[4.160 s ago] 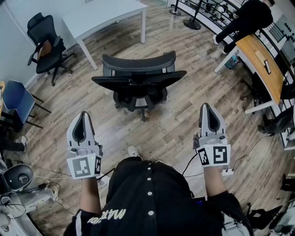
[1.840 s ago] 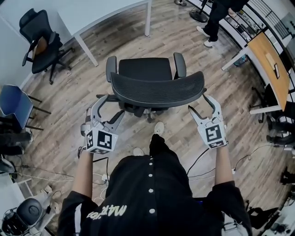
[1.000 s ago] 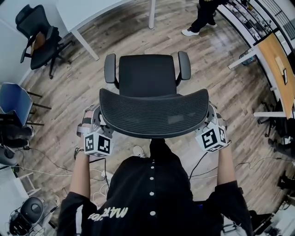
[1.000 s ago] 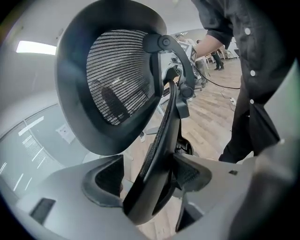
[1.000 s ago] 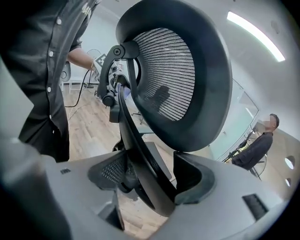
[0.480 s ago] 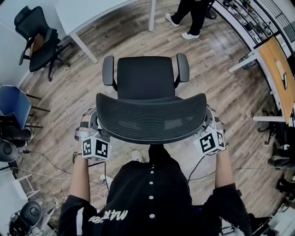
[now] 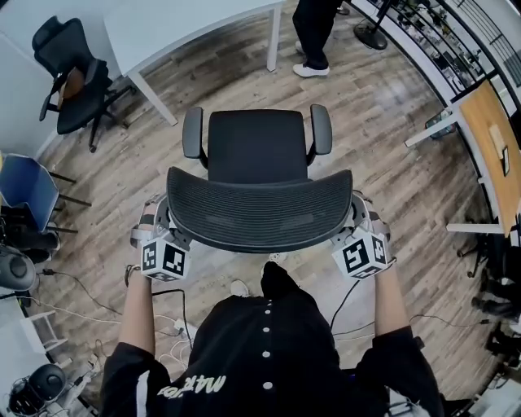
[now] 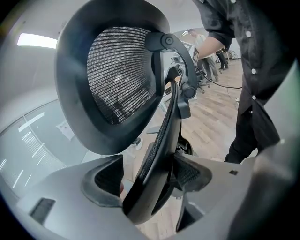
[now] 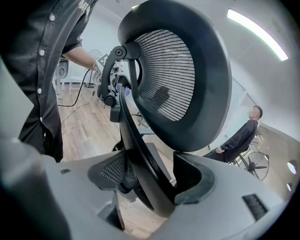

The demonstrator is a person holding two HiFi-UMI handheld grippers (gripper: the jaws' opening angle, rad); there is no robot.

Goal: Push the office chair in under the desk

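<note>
The wood-plank floor [image 7: 391, 187] fills your head view, and the white desk [image 7: 183, 24] stands along its top edge. The office chair [image 7: 257, 147] is on the floor right in front of you, its seat and two armrests turned toward the desk. It stands near the desk's front legs but apart from them, not yet under the top. Its wide mesh back [image 7: 259, 213] curves across just ahead of your body, between your two arms. A black chair [image 7: 77, 77] stands by the wall at your left, with a blue chair [image 7: 24, 183] nearer you on that side. A person's legs [image 7: 313, 32] show beside the desk's right front leg.

Your left gripper [image 7: 160, 238] sits at the left end of the mesh back and your right gripper [image 7: 358, 236] at its right end, each partly tucked beneath the mesh. In the left gripper view, the jaws are closed onto the dark edge of the chair's back, which runs up between them. In the right gripper view, the jaws clamp the opposite edge the same way.
</note>
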